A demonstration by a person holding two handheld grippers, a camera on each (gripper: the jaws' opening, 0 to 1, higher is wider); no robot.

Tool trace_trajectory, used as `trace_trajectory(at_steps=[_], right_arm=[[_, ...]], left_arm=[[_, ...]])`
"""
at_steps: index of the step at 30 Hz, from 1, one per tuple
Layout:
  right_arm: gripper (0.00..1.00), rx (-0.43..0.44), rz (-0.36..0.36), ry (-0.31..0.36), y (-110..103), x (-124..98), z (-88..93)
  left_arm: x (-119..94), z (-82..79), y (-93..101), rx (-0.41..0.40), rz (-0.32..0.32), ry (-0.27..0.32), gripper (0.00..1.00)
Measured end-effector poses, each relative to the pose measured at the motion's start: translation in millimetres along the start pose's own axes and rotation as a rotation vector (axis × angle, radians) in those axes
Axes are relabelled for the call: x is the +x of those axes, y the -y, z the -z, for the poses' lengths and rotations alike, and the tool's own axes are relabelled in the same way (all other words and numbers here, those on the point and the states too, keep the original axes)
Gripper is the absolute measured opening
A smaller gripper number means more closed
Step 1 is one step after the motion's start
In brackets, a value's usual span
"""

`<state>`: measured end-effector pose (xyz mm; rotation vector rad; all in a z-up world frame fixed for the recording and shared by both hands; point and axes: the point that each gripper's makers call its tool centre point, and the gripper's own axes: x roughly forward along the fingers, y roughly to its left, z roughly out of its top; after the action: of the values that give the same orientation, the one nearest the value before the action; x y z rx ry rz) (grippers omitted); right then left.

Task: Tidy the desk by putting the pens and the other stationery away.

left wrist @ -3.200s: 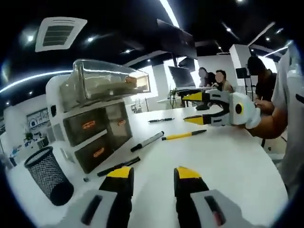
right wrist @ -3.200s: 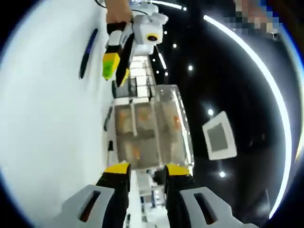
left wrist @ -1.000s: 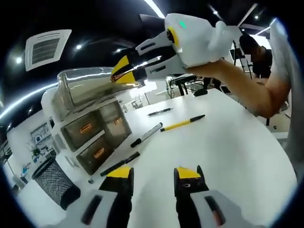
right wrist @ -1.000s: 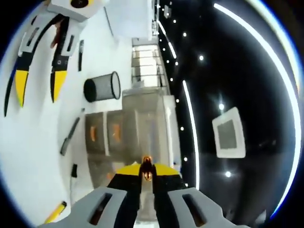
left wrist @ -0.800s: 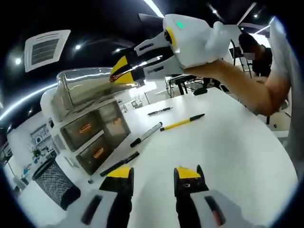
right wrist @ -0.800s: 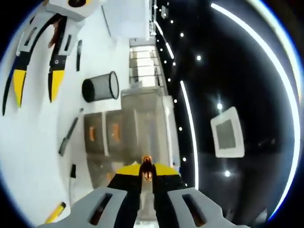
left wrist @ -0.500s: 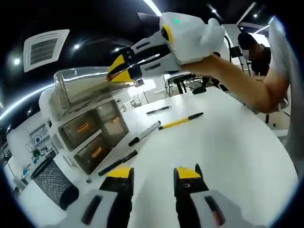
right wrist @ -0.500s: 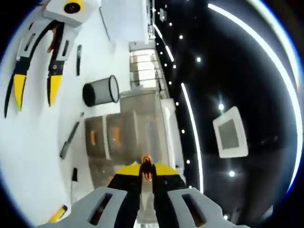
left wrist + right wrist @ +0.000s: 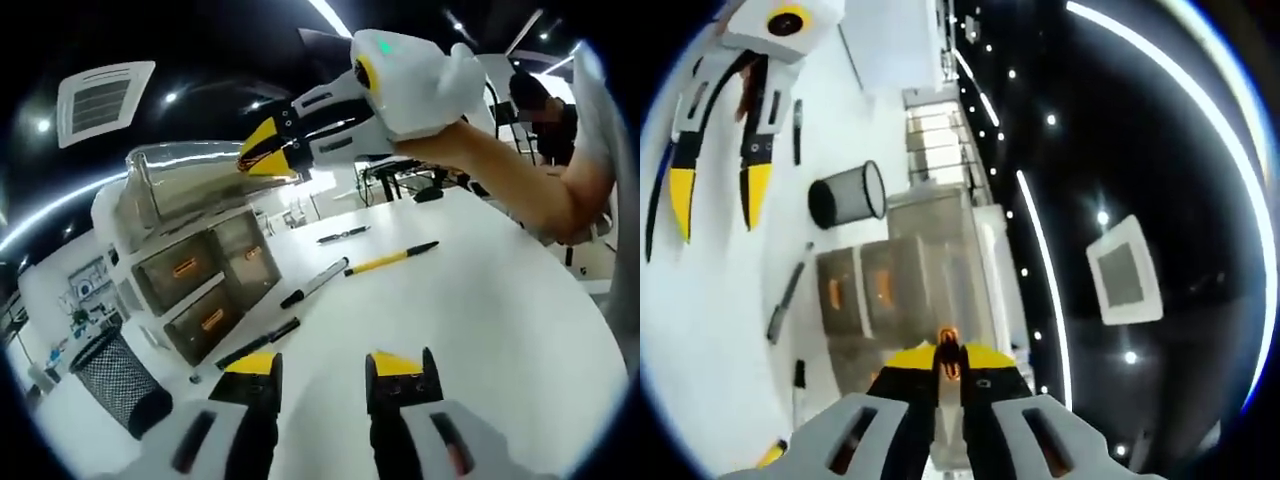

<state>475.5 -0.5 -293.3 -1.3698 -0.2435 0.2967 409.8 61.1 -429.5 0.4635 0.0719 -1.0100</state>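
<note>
Right gripper view: round mesh cup [image 9: 845, 195]

Light is cast by ceiling strips [image 9: 330, 18] and small spotlights against a dark ceiling; the white desk [image 9: 480, 330] is brightly lit, nearly washed out in the right gripper view; edges are strongly bent by fisheye distortion; the background is softly blurred.

Both tools share one build: the left gripper [image 9: 325, 375] has black jaws capped in yellow on pale grey mounts with dark slots. The right gripper [image 9: 270, 158] has a bulky white housing with a small green light and a yellow ring. The person wears a white short sleeve [image 9: 608, 150].
</note>
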Motion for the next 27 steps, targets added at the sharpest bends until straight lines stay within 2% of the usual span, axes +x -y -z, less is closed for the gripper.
trace_trajectory(at_steps=[6, 14, 21, 27], right_arm=[[0.06, 0.001, 0.006, 0.012, 0, 2, -3.1], [0.06, 0.014, -0.012, 0.037, -1, 8, -9.3], [0.05, 0.037, -0.027, 0.002, 0, 13, -12.7], [0.05, 0.003, -0.055, -0.048, 0, 21, -14.9]], left_arm=[[2, 3.0, 6.1, 0.008, 0.012, -0.012, 0.34], [2, 4.1, 1.7, -0.017, 0.011, -0.009, 0.34], [1, 0.6, 1.4, -0.008, 0.005, -0.003, 0.34], [-1, -2.5, -2.1, -0.015, -0.003, 0.008, 0.34]])
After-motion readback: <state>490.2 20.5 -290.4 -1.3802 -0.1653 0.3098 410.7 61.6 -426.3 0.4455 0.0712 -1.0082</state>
